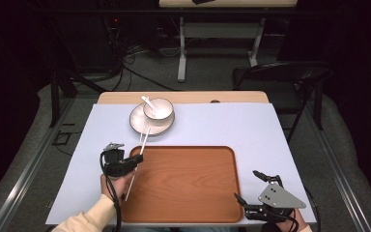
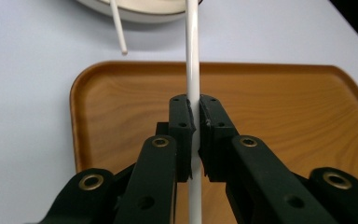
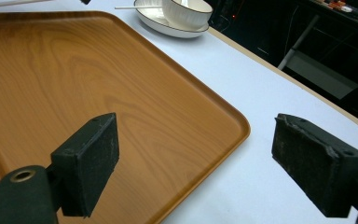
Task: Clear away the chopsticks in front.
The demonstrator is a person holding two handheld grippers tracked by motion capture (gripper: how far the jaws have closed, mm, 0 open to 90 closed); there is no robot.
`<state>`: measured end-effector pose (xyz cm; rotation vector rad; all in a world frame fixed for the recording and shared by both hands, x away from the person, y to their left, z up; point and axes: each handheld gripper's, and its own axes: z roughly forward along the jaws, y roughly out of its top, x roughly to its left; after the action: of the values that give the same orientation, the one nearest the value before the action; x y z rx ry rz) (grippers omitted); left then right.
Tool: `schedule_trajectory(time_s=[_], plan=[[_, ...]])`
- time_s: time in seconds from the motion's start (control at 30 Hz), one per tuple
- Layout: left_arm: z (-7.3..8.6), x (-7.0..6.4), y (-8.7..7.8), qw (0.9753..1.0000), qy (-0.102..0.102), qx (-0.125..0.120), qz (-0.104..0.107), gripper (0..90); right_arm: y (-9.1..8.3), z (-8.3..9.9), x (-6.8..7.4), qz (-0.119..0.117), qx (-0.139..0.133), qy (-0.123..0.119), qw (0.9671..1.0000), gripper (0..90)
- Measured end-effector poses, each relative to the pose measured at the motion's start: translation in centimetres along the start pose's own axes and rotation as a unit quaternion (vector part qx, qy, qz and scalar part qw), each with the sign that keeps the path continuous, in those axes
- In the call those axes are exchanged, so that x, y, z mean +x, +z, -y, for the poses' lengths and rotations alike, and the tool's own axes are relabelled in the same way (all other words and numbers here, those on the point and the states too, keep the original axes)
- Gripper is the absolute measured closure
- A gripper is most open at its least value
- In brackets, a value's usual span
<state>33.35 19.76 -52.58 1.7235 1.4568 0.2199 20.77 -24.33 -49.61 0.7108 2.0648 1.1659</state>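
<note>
Chopstick (image 2: 192,56) sits pinched in my left gripper (image 2: 193,116) above the tray's (image 1: 183,193) left edge; my right gripper (image 3: 196,163) gapes wide beside its corner.

Wood-grain tray (image 1: 183,183) with satin sheen, glossy ceramic bowl (image 1: 158,108), smooth white chopstick (image 2: 193,56)

No readable text, label, brand, number or sign anywhere: not on tray, dishes, table cover or grippers.
</note>
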Motion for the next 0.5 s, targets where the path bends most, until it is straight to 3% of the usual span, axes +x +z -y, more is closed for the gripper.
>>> schedule_trajectory(time_s=[0.37, 0.5], plan=[[1.7, 0.4, 0.2, 0.9993, -0.007, 0.029, -0.021, 84.6, 0.0, 0.0, 0.0, -0.001, -0.001, -0.001, 1.0, 14.2], [2.3, 0.5, 0.7, 0.9979, -0.008, 0.054, -0.035, 84.6, 0.1, 0.0, 0.0, -0.002, -0.002, -0.001, 1.0, 14.2]])
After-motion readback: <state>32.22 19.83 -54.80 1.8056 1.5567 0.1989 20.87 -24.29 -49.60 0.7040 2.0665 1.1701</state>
